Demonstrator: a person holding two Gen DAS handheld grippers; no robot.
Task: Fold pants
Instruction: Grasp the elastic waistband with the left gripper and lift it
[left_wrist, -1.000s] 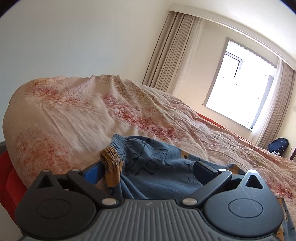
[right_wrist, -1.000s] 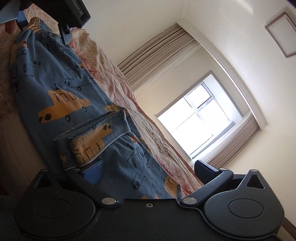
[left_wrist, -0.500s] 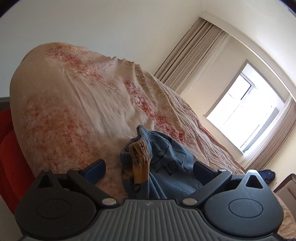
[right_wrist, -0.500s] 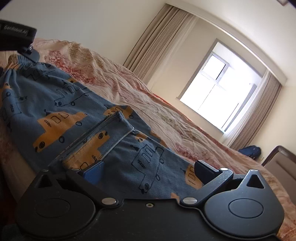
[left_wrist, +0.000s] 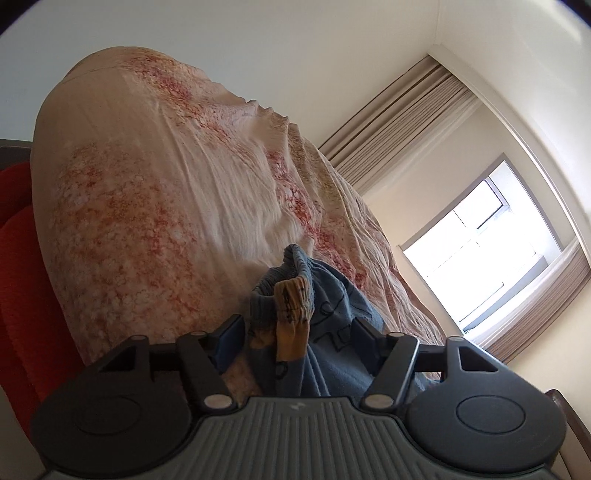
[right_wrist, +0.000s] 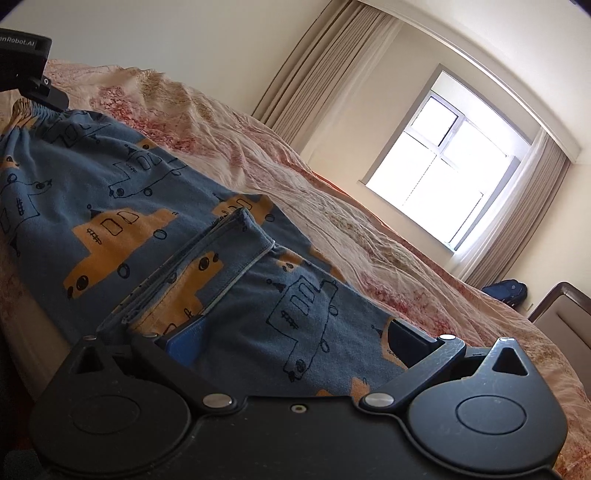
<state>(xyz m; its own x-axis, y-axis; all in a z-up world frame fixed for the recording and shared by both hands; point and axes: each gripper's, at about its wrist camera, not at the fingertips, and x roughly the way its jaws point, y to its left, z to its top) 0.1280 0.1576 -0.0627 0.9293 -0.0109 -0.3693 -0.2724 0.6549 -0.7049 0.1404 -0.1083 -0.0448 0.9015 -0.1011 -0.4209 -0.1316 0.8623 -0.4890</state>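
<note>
Blue pants with orange and outlined car prints lie on the bed. In the left wrist view their gathered waistband bunches up between the fingers of my left gripper, whose jaws stand partly apart around the cloth. In the right wrist view a folded-over leg hem lies on the pants. My right gripper is wide open, with the cloth lying between its fingers. The left gripper's body shows at the far waistband corner.
A pink and red flowered bedspread covers the bed. A red cushion is at the left. A window with beige curtains is beyond. A dark bag and a chair back stand at the right.
My left gripper has narrowed around the waistband and tilted upward, and the waistband has bunched up. My right gripper has tilted level and stays open over the folded leg.
</note>
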